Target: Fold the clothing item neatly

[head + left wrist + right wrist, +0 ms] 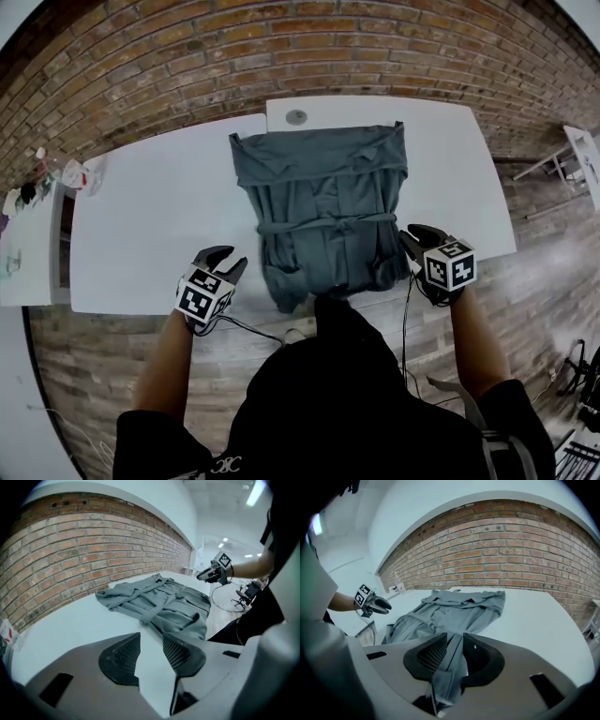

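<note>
A grey robe-like garment point(323, 211) lies spread on the white table point(150, 225), its lower end hanging over the near edge. My right gripper point(411, 238) is at the garment's lower right edge. In the right gripper view it point(454, 641) is shut on a strip of the grey cloth point(451, 667) that runs down between the pads. My left gripper point(228, 261) hovers over bare table left of the garment's lower left corner. In the left gripper view it point(151, 637) is open, and only white tabletop shows between the pads. The garment point(159, 603) lies ahead of it.
A brick wall point(281, 47) backs the table. A round cable grommet point(296, 116) sits at the table's far edge. A side table point(23, 244) with small items stands at the left, and another table point(583, 155) at the far right. Cables hang below the near edge over the wooden floor.
</note>
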`<state>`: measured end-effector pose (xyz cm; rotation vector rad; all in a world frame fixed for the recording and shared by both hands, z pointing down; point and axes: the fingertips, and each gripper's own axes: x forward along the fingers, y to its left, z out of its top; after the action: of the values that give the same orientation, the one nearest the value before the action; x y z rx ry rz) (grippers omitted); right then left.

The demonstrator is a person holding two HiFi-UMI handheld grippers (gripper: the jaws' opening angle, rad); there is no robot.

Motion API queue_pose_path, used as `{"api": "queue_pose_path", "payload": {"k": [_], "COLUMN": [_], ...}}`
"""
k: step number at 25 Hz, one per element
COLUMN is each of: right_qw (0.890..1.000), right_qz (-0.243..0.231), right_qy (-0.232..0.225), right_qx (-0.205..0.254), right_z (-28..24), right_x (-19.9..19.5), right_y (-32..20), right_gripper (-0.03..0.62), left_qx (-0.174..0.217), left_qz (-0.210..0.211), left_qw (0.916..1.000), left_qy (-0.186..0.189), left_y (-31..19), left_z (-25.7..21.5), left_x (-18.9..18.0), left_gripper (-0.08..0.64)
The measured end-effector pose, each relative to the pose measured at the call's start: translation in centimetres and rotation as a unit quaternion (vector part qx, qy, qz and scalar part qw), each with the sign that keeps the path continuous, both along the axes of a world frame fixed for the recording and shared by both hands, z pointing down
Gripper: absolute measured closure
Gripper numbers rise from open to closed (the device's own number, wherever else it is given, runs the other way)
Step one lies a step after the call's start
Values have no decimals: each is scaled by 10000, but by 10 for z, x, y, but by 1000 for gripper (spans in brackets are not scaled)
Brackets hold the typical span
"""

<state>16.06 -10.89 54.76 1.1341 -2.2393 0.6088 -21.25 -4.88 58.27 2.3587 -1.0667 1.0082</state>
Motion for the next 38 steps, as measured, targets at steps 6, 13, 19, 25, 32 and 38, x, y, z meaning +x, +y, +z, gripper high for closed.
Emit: {"api": "queue_pose_path", "payload": {"k": [6,13,19,25,32,38], "right_qw": [9985,9917,9902,9883,9770,9700], "right_qz": [277,886,998,1010,1253,1211], "right_qy": [142,590,467,879,1605,1954], "right_qx": [-457,-725,-855,-735,-633,-791], "right_z": [36,77,90,94,101,104], "right_x": [14,48,45,46,42,41], "right_y": [84,112,99,97,96,96], "right_gripper": [471,453,453,453,453,473], "left_qx": [-547,-704,-982,-1075,-1104,-1525], "left_qz": [-345,-1152,-1672,-2062,-2166,-2045], "left_qw": [9961,9891,9808,9724,9652,9611], "left_qy": [599,590,231,-175,-965,-1054], "left_y": [84,107,88,79,79,78], "left_z": [32,57,68,80,79,78], "left_x": [20,49,68,69,71,76], "left_gripper": [399,399,385,385,385,422]}}
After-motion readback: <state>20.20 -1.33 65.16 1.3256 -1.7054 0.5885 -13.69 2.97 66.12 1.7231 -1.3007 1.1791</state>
